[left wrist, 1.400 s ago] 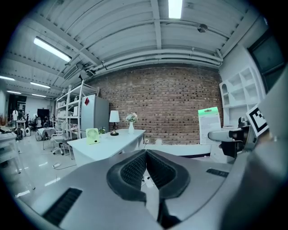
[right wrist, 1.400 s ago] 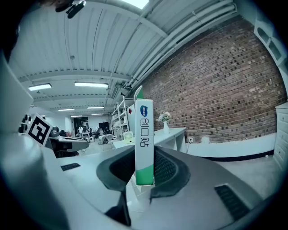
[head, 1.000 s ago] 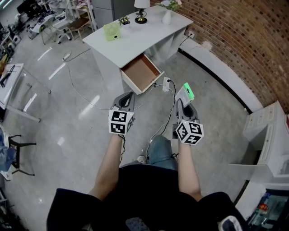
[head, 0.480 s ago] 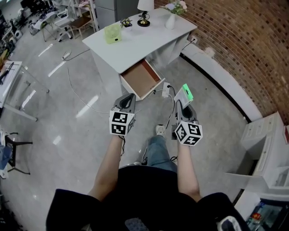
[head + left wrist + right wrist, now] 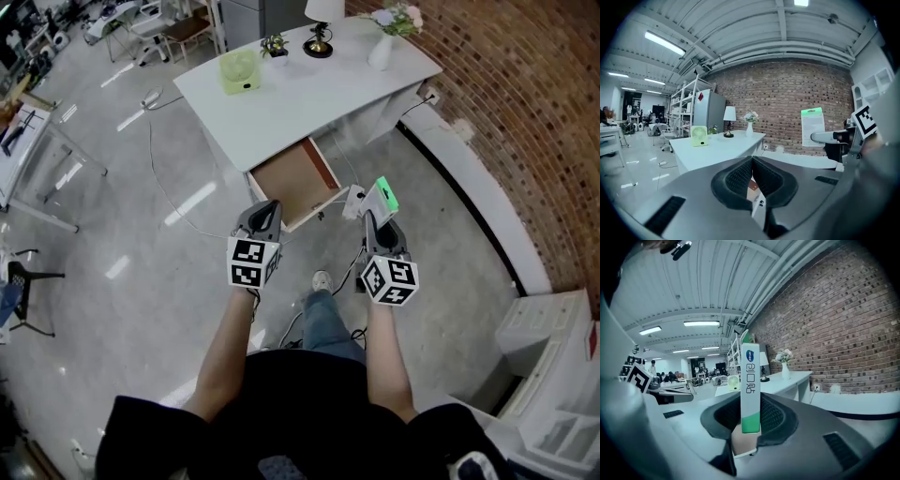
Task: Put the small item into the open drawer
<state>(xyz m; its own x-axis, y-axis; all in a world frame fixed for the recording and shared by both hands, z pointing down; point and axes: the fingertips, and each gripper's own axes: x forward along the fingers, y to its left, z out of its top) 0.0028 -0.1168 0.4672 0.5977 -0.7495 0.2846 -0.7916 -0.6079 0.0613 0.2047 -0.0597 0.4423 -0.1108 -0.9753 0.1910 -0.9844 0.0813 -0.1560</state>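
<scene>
My right gripper (image 5: 373, 215) is shut on a small flat white packet with a green end (image 5: 382, 198), which stands upright between the pads (image 5: 750, 385). The same packet (image 5: 812, 127) shows at the right of the left gripper view. My left gripper (image 5: 269, 206) is shut with nothing between its pads (image 5: 752, 176). The open drawer (image 5: 292, 181), brown inside and with nothing in it, juts from the front of the white desk (image 5: 309, 89). It lies just ahead of both grippers, between them and slightly to the left.
On the desk stand a green fan (image 5: 238, 71), a small plant (image 5: 275, 44), a lamp (image 5: 322, 21) and a white vase with flowers (image 5: 382, 47). A power strip with cables (image 5: 353, 200) lies on the floor by the drawer. A brick wall (image 5: 525, 112) runs along the right.
Both grippers and the person have moved forward toward the desk. The open drawer now sits much closer to the gripper tips. The packet stays gripped in the right gripper.
</scene>
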